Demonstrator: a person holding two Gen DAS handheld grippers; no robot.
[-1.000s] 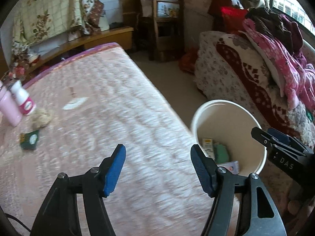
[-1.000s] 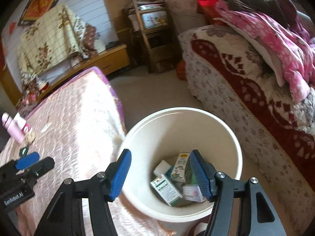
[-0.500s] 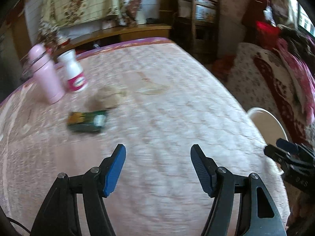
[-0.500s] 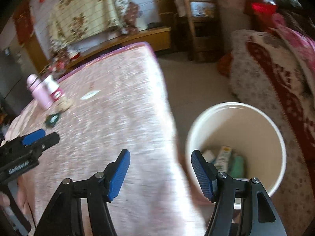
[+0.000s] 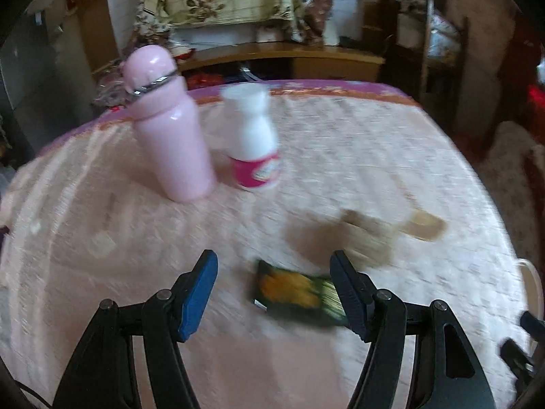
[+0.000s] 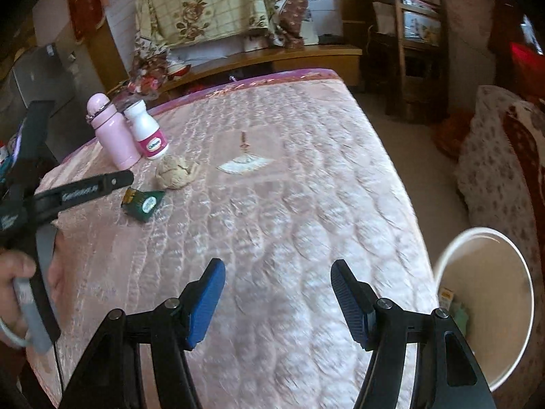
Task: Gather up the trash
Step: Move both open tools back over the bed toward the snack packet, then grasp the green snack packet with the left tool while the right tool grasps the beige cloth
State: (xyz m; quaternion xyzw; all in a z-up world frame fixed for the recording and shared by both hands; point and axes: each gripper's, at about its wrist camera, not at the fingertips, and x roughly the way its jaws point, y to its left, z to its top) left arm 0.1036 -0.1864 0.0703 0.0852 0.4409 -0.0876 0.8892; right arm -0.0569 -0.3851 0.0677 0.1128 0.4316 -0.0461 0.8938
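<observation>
While both grippers hover over the bed [image 6: 306,204], each has its jaws spread wide with nothing between them. Left gripper [image 5: 274,293] sits low over a dark green packet [image 5: 296,289], which lies flat on the quilt between its blue pads [image 5: 199,293], no contact visible; view is motion-blurred. Right gripper [image 6: 277,301] is over bare quilt near the bed edge. Crumpled tan wad [image 6: 175,172] lies just beyond the packet [image 6: 143,202]; a flat paper scrap [image 6: 245,165] sits further right. Pink bottle [image 6: 112,133] and white bottle [image 6: 148,129] stand upright side by side behind them. White bin [image 6: 487,306] stands on the floor right of the bed, some boxes inside.
</observation>
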